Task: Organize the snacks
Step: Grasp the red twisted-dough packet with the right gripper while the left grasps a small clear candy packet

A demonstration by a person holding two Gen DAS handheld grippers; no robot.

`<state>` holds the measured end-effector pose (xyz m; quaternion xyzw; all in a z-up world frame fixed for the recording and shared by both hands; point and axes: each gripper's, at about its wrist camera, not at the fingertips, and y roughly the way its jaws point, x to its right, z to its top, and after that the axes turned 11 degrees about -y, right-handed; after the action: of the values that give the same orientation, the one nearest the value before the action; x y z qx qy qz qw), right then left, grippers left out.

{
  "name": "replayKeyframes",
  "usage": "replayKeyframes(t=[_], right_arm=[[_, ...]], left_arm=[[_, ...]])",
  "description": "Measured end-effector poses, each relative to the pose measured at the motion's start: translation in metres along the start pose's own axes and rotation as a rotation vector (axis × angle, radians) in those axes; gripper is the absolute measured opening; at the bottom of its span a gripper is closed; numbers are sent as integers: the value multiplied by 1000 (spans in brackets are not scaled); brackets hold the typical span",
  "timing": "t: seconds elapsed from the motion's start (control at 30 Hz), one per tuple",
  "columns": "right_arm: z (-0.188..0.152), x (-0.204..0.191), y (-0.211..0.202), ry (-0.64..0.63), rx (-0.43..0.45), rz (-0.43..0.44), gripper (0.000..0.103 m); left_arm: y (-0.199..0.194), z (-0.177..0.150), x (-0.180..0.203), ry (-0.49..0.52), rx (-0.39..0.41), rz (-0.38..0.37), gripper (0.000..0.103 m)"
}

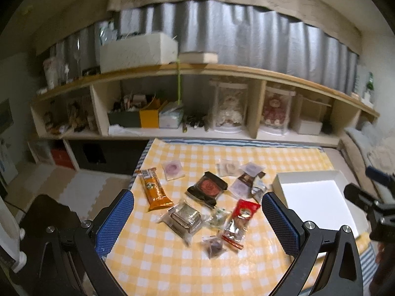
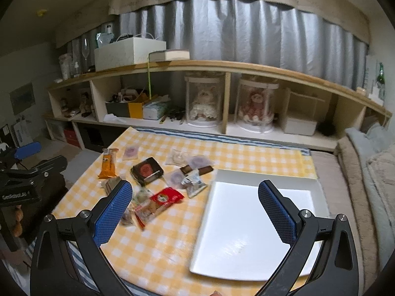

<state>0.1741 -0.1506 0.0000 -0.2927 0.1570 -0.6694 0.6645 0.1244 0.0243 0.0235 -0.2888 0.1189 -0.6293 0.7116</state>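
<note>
Several wrapped snacks lie scattered on the yellow checked tablecloth (image 1: 172, 266): an orange bar (image 1: 155, 190), a black-and-red packet (image 1: 207, 186), a clear pack with a foil-wrapped cake (image 1: 184, 218), a red packet (image 1: 244, 209) and small clear pouches (image 1: 174, 169). A white rectangular tray (image 2: 249, 236) lies empty at the table's right. My left gripper (image 1: 197, 218) is open and empty, hovering above the snacks. My right gripper (image 2: 195, 206) is open and empty above the tray's left edge. The orange bar (image 2: 108, 164) and red packet (image 2: 166, 197) also show in the right wrist view.
A long wooden shelf (image 2: 222, 66) with boxes, dolls in clear cases and clutter runs behind the table, under grey curtains. A sofa (image 2: 370, 160) stands at the right. The right gripper's body (image 1: 370, 202) shows at the left view's right edge.
</note>
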Motion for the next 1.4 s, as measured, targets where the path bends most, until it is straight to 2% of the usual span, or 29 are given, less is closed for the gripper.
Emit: replayKeyframes(t=[0.1,0.27,0.43,0.53,0.63,0.73,0.83,0.9,1.07,1.2,1.33,1.37,1.4], right_arm=[[7,0,20,18,-23,16,103],[15,5,57,100,-59,59,103],[14,4,101,186,-122,84,103],[8,-4,131,189,-199,112,103],[-2,-14,156,210,-250,165,103],[-12,-27,184,251,-348,205,103],[-26,-37,211,300,-434,280,103],[-35,-44,228,320,-500,290,103],[-54,-58,251,349,-606,282,103],[-60,-66,262,279,-647,246,103],[-68,-60,267,304,-703,265,102],[-68,-58,264,300,-700,273,100],[-69,-55,261,281,-706,278,93]], left_arm=[[26,8,-6,-44,-41,6,103],[83,1,-14,-100,-193,21,103],[135,-22,-8,-78,-345,42,103],[161,-31,-2,-67,-428,12,103],[177,-40,-6,-57,-469,2,103],[195,-43,-13,-50,-500,14,103],[210,-48,-20,-68,-514,31,103],[221,-49,-23,-79,-525,33,103],[227,-54,-21,-82,-550,6,83],[228,-63,-14,-67,-551,-38,75],[235,-67,-10,-54,-558,-45,63],[234,-68,-11,-56,-558,-44,61],[234,-68,-11,-62,-557,-47,60]])
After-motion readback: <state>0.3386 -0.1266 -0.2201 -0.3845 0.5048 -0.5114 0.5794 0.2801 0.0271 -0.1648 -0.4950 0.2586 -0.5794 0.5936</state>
